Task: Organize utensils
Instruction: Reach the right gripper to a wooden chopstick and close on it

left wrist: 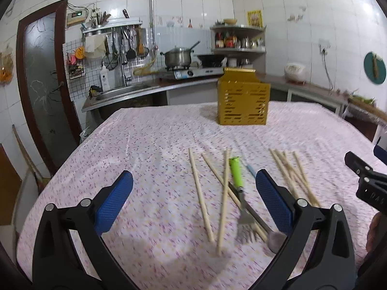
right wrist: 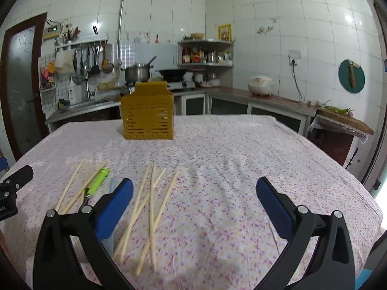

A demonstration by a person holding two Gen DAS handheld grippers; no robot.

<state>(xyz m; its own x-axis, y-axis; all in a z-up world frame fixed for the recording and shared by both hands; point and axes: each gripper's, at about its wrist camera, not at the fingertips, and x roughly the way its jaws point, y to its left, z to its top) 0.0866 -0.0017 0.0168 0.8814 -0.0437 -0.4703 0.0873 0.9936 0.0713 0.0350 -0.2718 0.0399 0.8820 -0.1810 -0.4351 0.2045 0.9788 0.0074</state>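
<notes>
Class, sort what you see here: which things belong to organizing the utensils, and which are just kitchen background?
Belongs to the job:
yellow utensil holder
chopsticks
green-handled fork
spoon

Just background:
pot
wok
rice cooker
hanging ladles

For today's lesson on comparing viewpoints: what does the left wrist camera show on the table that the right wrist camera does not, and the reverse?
Only the left wrist view shows the fork's tines and a spoon bowl near the left tongs.

Only the right wrist view shows the right-hand chopstick bundle in full, beside the right tongs.

Both show the yellow slotted holder standing upright, the green-handled utensil and loose chopsticks on the floral tablecloth. Both tongs are open.
</notes>
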